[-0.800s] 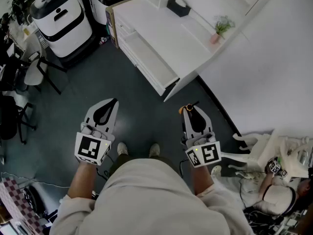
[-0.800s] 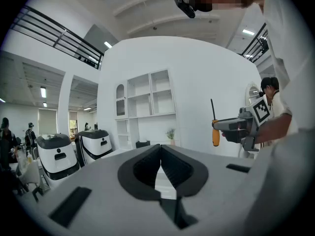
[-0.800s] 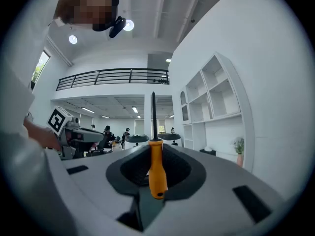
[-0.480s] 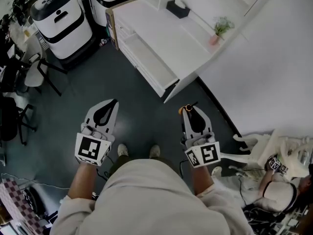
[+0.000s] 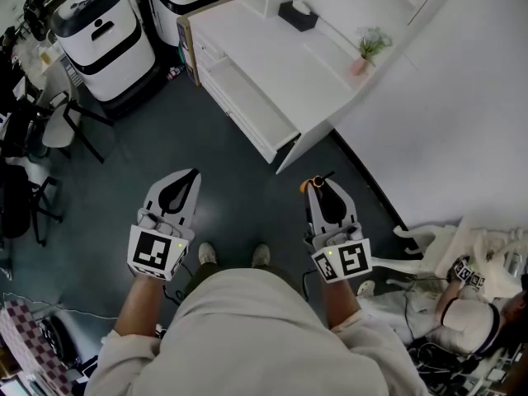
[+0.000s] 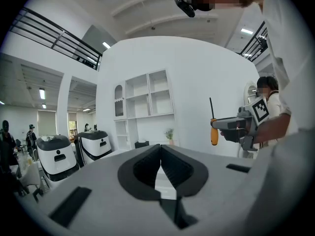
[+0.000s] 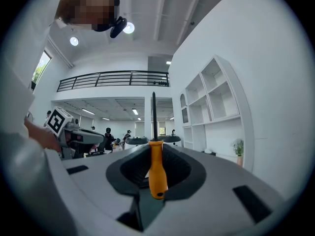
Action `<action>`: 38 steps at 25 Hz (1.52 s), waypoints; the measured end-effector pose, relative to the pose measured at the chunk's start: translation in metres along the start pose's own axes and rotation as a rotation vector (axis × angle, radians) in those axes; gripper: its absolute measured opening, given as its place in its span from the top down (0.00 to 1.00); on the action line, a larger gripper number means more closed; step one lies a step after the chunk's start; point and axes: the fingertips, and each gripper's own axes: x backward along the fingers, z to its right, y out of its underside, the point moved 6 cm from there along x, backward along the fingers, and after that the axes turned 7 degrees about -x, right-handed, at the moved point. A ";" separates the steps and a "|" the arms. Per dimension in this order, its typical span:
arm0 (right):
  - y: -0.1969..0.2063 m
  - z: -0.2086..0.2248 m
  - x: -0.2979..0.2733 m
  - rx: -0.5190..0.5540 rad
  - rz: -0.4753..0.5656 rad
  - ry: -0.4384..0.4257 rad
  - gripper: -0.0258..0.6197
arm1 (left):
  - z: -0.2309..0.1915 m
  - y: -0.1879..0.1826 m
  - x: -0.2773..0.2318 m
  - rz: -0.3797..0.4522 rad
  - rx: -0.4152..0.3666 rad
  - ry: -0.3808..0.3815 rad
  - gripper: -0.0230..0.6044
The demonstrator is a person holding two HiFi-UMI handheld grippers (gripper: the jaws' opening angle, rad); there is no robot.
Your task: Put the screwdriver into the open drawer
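Nothing here gives you a word, number or brand name to read. The only printed signs are the black-and-white square patterns on the white marker cube (image 5: 155, 252) of your left gripper (image 5: 190, 174) and on the matching white cube (image 5: 346, 260) of your right gripper (image 5: 320, 190): blocks, not letters. The black mark on the white rounded machine (image 5: 103, 35) at the far left is a plain shape.

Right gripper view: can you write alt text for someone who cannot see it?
The right claw is shut on an orange-handled screwdriver, which stands upright with its dark shaft pointing up. Behind it is a large white hall with a balcony railing. White wall shelves are at the right and the left claw is at the left.
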 end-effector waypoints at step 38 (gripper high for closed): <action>0.021 0.067 -0.139 0.028 -0.044 -0.061 0.84 | -0.081 0.046 -0.118 -0.019 0.052 -0.045 0.96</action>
